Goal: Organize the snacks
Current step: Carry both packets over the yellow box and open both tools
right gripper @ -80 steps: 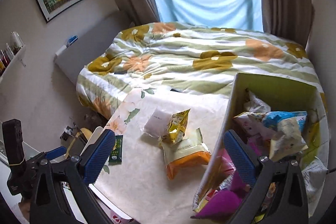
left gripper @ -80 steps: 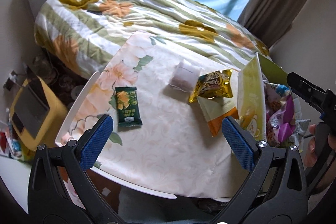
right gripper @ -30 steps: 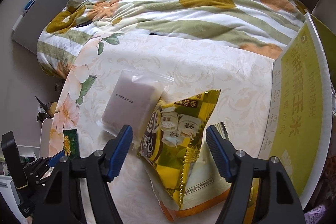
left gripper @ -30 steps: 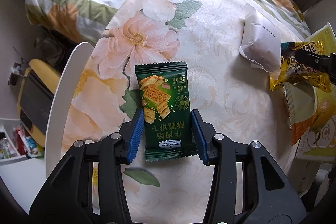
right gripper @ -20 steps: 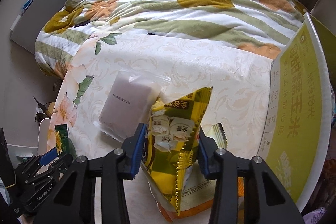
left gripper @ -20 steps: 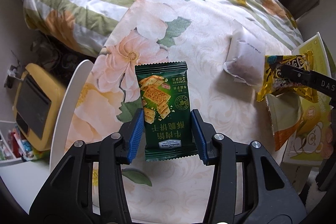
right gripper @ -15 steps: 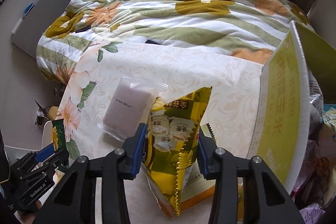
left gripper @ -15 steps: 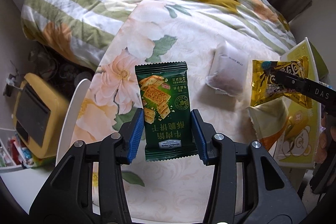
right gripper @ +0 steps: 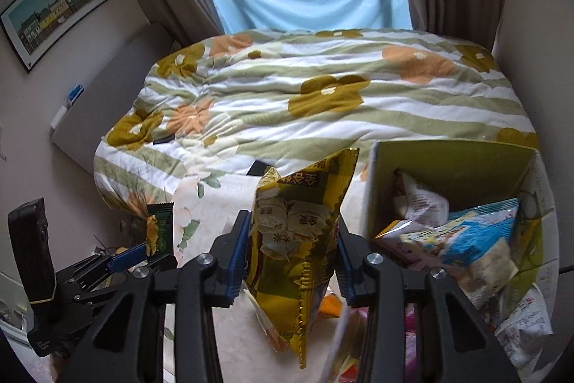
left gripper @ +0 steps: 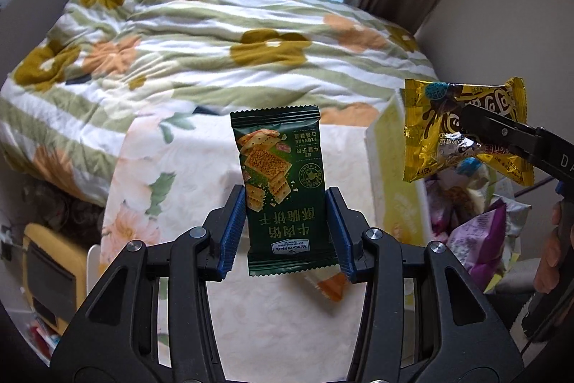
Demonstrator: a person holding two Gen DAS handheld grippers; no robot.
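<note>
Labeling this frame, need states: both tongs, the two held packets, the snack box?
left tongs: shut on green cracker packet
green cracker packet: held upright, off the table
right tongs: shut on yellow candy bag
yellow candy bag: held, lifted beside the box
snack box: open, partly filled with packets

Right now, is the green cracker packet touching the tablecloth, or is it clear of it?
Apart. The left wrist view shows the green cracker packet clamped in the left gripper, raised above the tablecloth; the right wrist view shows it in the air too.

Black plastic tool [left gripper: 286,230] frames, ribbed blue pads [left gripper: 232,232], silver screws [left gripper: 372,233]
</note>
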